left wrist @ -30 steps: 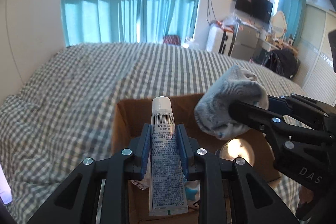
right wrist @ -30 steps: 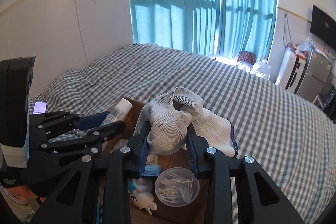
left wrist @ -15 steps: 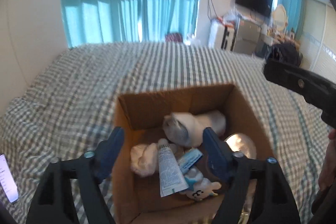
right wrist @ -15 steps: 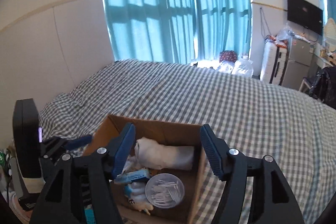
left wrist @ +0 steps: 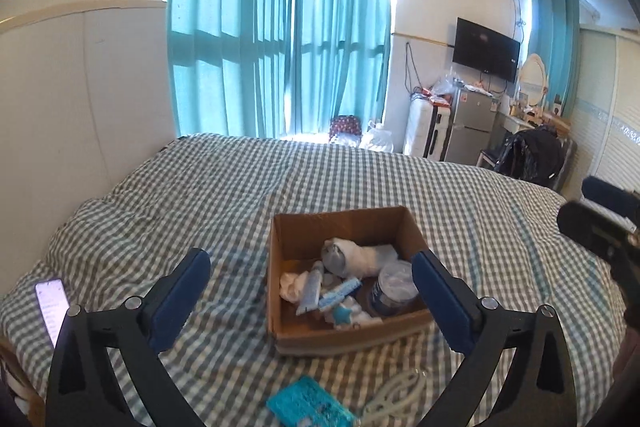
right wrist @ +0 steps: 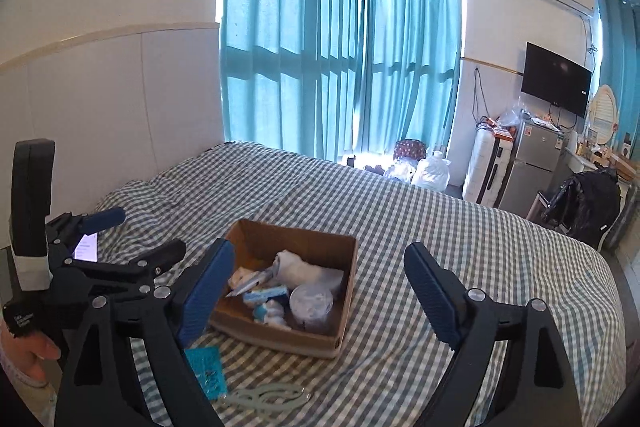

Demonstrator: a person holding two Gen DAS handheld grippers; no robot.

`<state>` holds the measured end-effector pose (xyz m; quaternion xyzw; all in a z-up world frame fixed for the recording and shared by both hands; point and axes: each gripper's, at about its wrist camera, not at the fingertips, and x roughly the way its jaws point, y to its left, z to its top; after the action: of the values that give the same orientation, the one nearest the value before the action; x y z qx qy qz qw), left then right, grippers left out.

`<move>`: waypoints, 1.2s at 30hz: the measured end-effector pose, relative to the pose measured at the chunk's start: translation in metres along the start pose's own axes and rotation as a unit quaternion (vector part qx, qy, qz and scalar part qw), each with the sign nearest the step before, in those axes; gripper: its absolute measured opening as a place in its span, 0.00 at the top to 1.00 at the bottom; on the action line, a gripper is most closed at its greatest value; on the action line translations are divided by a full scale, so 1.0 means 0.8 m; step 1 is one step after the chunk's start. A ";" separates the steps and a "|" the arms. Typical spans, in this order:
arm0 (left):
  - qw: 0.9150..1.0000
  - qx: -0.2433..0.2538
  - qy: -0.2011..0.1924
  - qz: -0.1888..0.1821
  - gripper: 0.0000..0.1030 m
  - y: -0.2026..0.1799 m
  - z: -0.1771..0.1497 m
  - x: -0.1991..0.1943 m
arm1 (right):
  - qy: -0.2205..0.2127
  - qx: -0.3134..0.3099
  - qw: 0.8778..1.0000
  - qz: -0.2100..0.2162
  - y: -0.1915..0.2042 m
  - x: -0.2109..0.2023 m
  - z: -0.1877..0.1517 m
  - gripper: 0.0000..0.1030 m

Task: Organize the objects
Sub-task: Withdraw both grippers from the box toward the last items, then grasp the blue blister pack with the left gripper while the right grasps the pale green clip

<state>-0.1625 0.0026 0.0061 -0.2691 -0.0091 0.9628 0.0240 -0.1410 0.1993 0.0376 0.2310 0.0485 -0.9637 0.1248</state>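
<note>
Checked bedspread (left wrist: 168, 211) fills the view, and on it sits the cardboard box (left wrist: 352, 337), packed with a rolled sock (left wrist: 360, 257), tube (left wrist: 311, 287) and round tub (left wrist: 394, 289). Both sets of fingers hang above the box, left gripper (left wrist: 310, 297) and right gripper (right wrist: 318, 291) still opening wide, nothing between them.

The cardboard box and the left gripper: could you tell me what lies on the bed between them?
In the left wrist view, only bare checked bedspread separates the cardboard box from the teal packet and pale ring-shaped item beneath the opening, empty left gripper.
</note>
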 end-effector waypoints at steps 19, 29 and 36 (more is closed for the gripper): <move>0.996 -0.027 0.055 0.062 0.00 0.030 -0.129 -0.009 | 0.077 0.045 0.996 -0.029 0.032 -0.004 -0.152 0.12; 0.989 0.003 0.121 0.081 0.00 0.019 -0.188 0.059 | 0.124 0.065 0.988 -0.059 0.005 0.054 -0.202 0.12; 0.982 -0.044 0.163 0.084 0.00 0.015 -0.203 0.106 | 0.151 0.061 0.985 -0.053 0.000 0.095 -0.230 0.12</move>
<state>-0.1511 -0.0044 -0.1774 -0.4232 -0.0249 0.9032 -0.0673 -0.1268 0.2102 -0.1605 0.3784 0.0204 -0.9241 0.0500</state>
